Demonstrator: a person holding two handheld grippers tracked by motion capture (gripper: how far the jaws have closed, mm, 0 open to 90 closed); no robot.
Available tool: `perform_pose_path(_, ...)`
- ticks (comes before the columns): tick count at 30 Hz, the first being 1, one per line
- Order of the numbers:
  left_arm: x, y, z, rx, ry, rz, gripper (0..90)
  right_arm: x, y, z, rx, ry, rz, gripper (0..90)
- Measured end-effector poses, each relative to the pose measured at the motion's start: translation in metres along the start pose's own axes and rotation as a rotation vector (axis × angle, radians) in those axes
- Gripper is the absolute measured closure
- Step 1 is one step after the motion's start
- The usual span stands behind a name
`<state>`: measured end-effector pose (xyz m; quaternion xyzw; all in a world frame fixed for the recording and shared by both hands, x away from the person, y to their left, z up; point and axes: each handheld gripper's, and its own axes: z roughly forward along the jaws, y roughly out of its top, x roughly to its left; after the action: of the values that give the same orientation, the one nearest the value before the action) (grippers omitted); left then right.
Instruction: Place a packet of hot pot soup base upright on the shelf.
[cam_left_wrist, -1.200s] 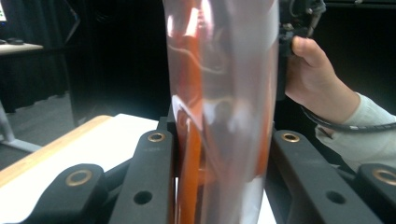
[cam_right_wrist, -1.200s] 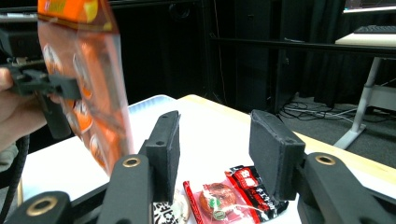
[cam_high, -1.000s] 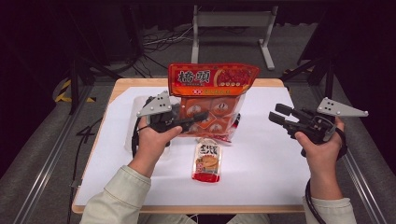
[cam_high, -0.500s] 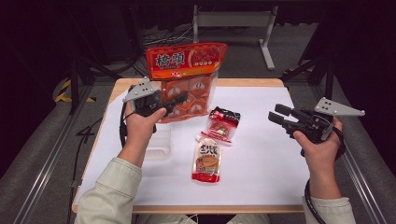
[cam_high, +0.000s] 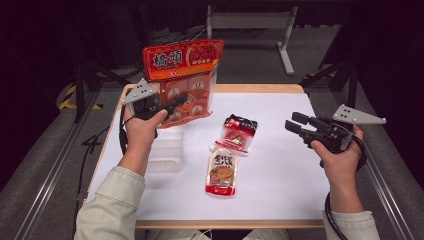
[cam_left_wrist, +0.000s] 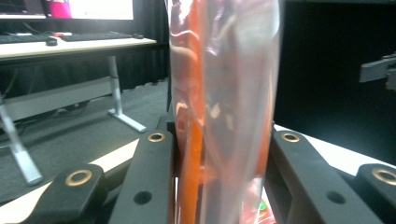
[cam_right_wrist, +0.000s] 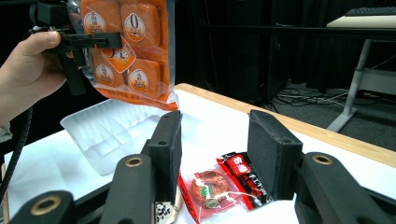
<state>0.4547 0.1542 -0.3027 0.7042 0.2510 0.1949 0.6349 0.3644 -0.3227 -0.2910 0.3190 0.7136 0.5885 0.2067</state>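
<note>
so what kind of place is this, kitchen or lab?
Likely a lab or recording room: a white table on dark carpet, black curtains behind, an office desk with keyboards nearby, and snack packs as props.

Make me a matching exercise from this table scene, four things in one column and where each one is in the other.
Things:
1. big orange snack bag
2. clear plastic tray
3. small red and black packet
4. right gripper

Places or states:
A. lying on the white table, mid-table
B. open, holding nothing
C. held up off the table by the left gripper
D. on the table below the lifted bag

Pairs: 1-C, 2-D, 3-A, 4-B
</note>
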Motion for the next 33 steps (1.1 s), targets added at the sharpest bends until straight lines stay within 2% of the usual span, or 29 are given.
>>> perform_pose_path(3, 0.003, -0.001, -0.002, 0.007, 0.020, 0.007, 70.8, 0.000, 0.000, 0.000, -0.002, 0.003, 0.007, 55.9)
perform_pose_path(7, 0.013, -0.009, -0.005, 0.010, 0.079, 0.004, 70.8, 0.000, 0.000, 0.000, -0.004, 0.004, 0.009, 56.6)
perform_pose_path(10, 0.018, -0.013, -0.007, 0.004, 0.088, -0.014, 70.8, 0.001, -0.001, 0.001, -0.001, 0.006, 0.009, 56.7)
perform_pose_path(14, 0.024, -0.016, -0.010, 0.010, 0.123, -0.002, 70.8, 0.000, -0.002, 0.003, 0.003, 0.010, 0.013, 56.6)
perform_pose_path(19, 0.034, -0.024, -0.014, -0.004, 0.157, -0.043, 70.8, 0.001, -0.002, 0.004, 0.002, 0.013, 0.012, 56.6)
perform_pose_path(21, 0.040, -0.030, -0.017, -0.004, 0.196, -0.058, 70.7, 0.001, -0.002, 0.004, 0.003, 0.013, 0.013, 56.6)
perform_pose_path(22, 0.040, -0.030, -0.017, -0.004, 0.196, -0.058, 70.7, 0.001, -0.002, 0.004, 0.003, 0.013, 0.013, 56.6)
perform_pose_path(24, 0.041, -0.034, -0.016, 0.001, 0.248, -0.052, 70.7, 0.001, -0.002, 0.005, 0.005, 0.015, 0.016, 57.3)
perform_pose_path(25, 0.043, -0.036, -0.016, 0.008, 0.260, -0.054, 70.7, 0.000, -0.003, 0.005, 0.010, 0.019, 0.019, 58.5)
perform_pose_path(27, 0.048, -0.042, -0.015, 0.017, 0.256, -0.077, 70.7, 0.001, -0.003, 0.006, 0.016, 0.026, 0.027, 58.9)
perform_pose_path(30, 0.050, -0.046, -0.014, 0.031, 0.274, -0.079, 70.7, 0.001, -0.003, 0.007, 0.021, 0.027, 0.023, 58.8)
perform_pose_path(33, 0.052, -0.049, -0.014, 0.015, 0.278, -0.104, 70.7, 0.000, -0.004, 0.007, 0.019, 0.033, 0.030, 58.8)
